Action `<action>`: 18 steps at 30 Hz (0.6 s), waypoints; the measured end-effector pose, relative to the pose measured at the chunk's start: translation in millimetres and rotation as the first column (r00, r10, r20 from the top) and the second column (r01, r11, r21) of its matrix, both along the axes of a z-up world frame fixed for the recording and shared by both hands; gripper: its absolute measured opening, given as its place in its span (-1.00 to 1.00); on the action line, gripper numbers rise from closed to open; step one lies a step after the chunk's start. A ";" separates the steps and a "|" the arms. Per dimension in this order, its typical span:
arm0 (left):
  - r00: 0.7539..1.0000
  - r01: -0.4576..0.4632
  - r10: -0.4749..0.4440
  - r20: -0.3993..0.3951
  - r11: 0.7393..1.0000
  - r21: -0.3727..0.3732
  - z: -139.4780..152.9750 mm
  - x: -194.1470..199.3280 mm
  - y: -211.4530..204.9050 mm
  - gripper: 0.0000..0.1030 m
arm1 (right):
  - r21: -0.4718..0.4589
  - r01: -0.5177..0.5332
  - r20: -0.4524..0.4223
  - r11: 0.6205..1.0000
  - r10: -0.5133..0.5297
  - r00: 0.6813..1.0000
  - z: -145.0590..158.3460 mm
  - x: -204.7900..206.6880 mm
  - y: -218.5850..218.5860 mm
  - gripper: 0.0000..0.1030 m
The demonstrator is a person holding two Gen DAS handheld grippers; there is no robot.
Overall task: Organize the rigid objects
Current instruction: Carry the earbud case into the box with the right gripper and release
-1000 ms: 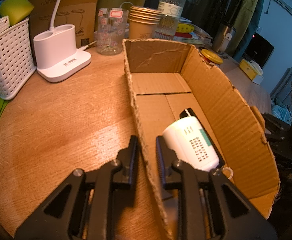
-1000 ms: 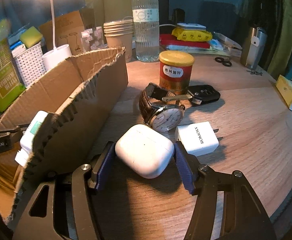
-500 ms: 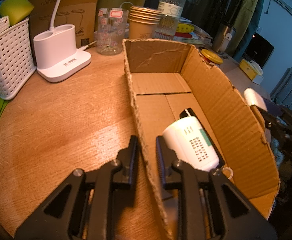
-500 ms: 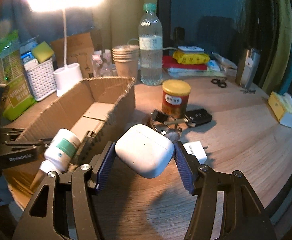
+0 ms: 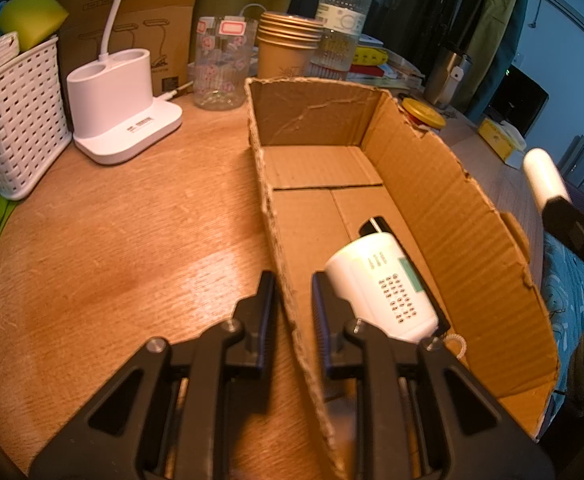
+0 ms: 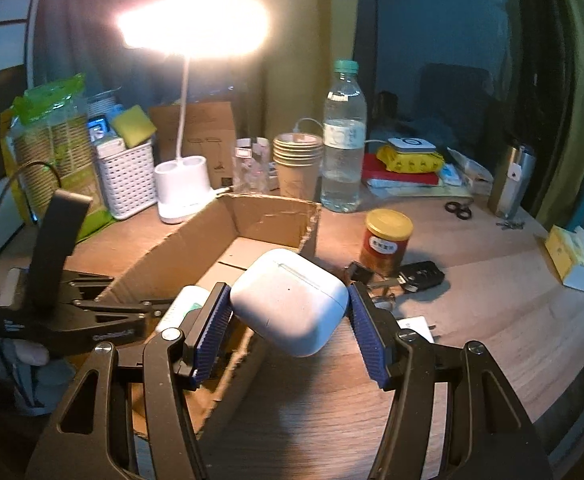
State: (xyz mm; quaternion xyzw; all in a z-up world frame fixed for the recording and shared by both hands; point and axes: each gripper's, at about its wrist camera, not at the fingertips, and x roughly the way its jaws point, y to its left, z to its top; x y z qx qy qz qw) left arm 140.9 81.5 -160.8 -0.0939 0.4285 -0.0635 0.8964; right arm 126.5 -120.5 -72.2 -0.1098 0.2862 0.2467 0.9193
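The right hand-held gripper (image 6: pixel 290 320) is clamping the earbud case (image 6: pixel 290 307); lowering it inside the box (image 5: pixel 444 200), clear of the bottle (image 5: pixel 380 288), looks wise, while the left hand-held gripper (image 5: pixel 292 312) is pinching the box wall.

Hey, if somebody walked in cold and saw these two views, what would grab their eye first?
Probably the glaring desk lamp at the back of the table, then the white earbud case held in the right gripper above the cardboard box. The left gripper pinches the box's near wall, beside a white bottle lying inside.
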 end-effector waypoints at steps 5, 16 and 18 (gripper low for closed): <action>1.000 0.000 0.000 0.000 1.000 0.000 0.0 0.0 0.0 -0.61 | -0.002 -0.040 -0.003 0.999 0.040 0.999 -0.6 -6.1 7.9 0.22; 1.000 0.000 0.000 0.000 1.000 0.000 0.0 0.1 0.0 -0.61 | -0.005 -0.144 -0.043 0.990 0.144 0.989 -7.2 -22.8 21.2 0.22; 1.000 0.000 0.000 0.000 1.000 0.000 0.0 0.1 -0.1 -0.61 | -0.015 -0.162 -0.044 0.987 0.161 0.986 -9.6 -26.6 23.8 0.22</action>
